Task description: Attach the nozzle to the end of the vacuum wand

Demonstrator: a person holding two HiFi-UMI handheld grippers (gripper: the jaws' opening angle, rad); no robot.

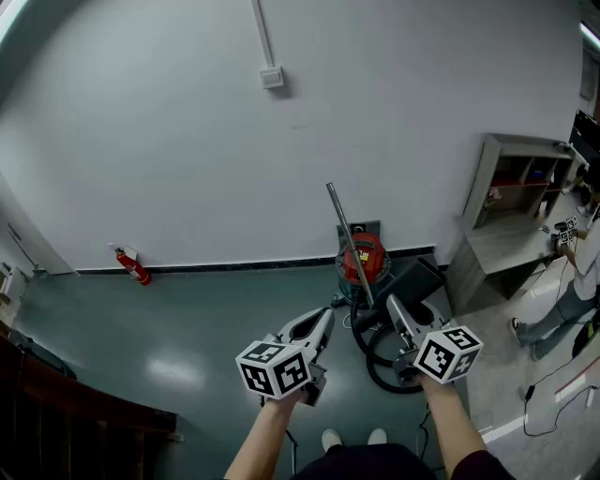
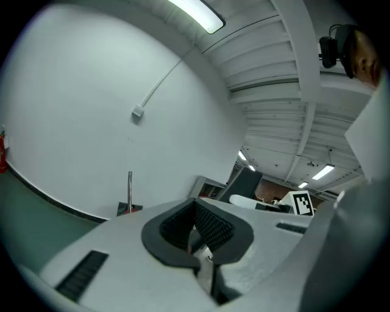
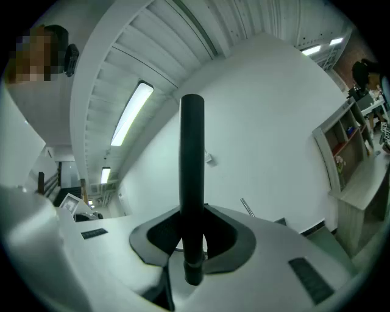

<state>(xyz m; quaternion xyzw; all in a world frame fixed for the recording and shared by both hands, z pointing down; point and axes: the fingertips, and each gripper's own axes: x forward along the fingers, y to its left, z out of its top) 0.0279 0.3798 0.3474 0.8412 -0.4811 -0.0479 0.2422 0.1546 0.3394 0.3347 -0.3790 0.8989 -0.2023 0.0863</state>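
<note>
Light is bright, even and cool. It falls from long white ceiling strip lamps (image 2: 198,15), overhead in both gripper views, and the nearest one is blown out to plain white. The glossy green floor (image 1: 112,328) carries a pale glare patch at near left. The far white wall (image 1: 187,141) shows only soft, faint shadows. Both gripper views bulge strongly and darken to black corners. The black round tube (image 3: 192,183), close to the lens, looks slightly soft.

Matt black tube (image 3: 192,158), shiny metal wand (image 1: 349,242)
</note>
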